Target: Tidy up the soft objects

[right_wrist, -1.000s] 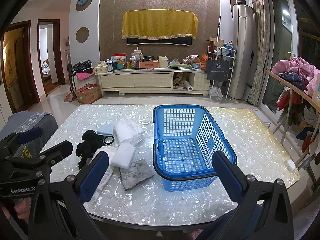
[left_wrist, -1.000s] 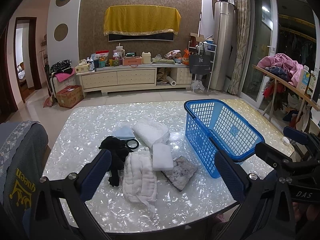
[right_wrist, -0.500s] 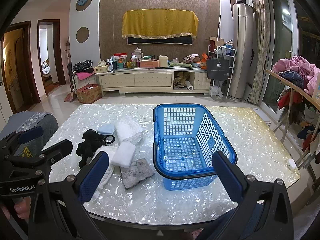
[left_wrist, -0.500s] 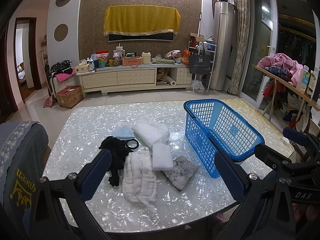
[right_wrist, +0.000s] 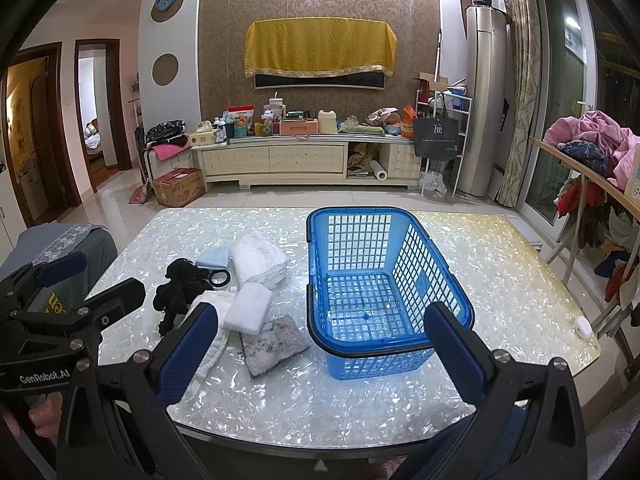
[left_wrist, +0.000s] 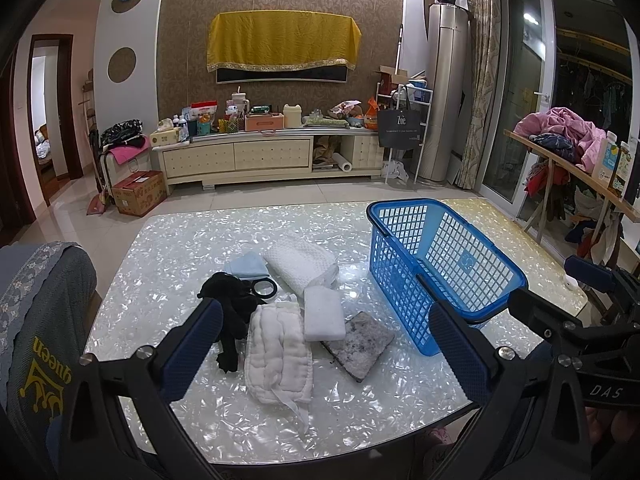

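Observation:
A cluster of soft things lies on the pearl-patterned table (left_wrist: pixel 168 248): a quilted white cloth (left_wrist: pixel 279 350), a white sponge block (left_wrist: pixel 323 313), a grey pad (left_wrist: pixel 357 343), a black fabric piece (left_wrist: pixel 230 307), a folded white towel (left_wrist: pixel 300 264) and a small light-blue cloth (left_wrist: pixel 247 267). An empty blue basket (right_wrist: pixel 366 280) stands to their right. My left gripper (left_wrist: pixel 324 348) is open above the near table edge, facing the cluster. My right gripper (right_wrist: pixel 320 352) is open, facing the basket. Both are empty.
A black ring (left_wrist: pixel 264 289) lies by the black fabric. A chair back with a grey cover (left_wrist: pixel 36 320) stands at the table's left. A small white disc (right_wrist: pixel 583 326) sits at the table's right edge. A TV cabinet (right_wrist: pixel 296 160) lines the far wall.

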Demonstrator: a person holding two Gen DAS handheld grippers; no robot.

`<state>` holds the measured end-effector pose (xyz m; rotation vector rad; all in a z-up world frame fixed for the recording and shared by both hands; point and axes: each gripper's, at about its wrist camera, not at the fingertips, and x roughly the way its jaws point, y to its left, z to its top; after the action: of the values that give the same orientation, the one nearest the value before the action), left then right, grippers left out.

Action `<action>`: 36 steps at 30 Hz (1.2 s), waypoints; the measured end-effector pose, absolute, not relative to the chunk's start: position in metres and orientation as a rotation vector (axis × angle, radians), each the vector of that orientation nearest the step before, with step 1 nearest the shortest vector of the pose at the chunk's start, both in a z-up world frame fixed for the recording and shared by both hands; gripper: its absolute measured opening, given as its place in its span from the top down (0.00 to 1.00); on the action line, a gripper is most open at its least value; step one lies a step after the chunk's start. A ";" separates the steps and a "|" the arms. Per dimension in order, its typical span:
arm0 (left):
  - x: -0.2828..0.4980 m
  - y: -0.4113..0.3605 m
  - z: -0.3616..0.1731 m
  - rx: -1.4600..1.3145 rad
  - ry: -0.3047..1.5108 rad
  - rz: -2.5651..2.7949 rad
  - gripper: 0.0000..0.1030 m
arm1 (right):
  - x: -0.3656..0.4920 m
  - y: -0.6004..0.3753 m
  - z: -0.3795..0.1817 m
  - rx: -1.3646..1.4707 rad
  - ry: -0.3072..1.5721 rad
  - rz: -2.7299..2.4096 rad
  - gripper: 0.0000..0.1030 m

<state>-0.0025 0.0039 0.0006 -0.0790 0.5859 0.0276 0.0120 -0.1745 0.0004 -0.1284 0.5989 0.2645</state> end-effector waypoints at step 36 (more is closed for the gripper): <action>0.074 0.114 -0.025 -0.106 0.831 0.106 0.00 | 0.122 -0.070 -0.045 -0.205 0.953 0.480 0.00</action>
<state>0.0737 0.1139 -0.0252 -0.1057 0.8307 0.1056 0.1223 -0.0699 -0.0449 -0.2051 0.9531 0.4798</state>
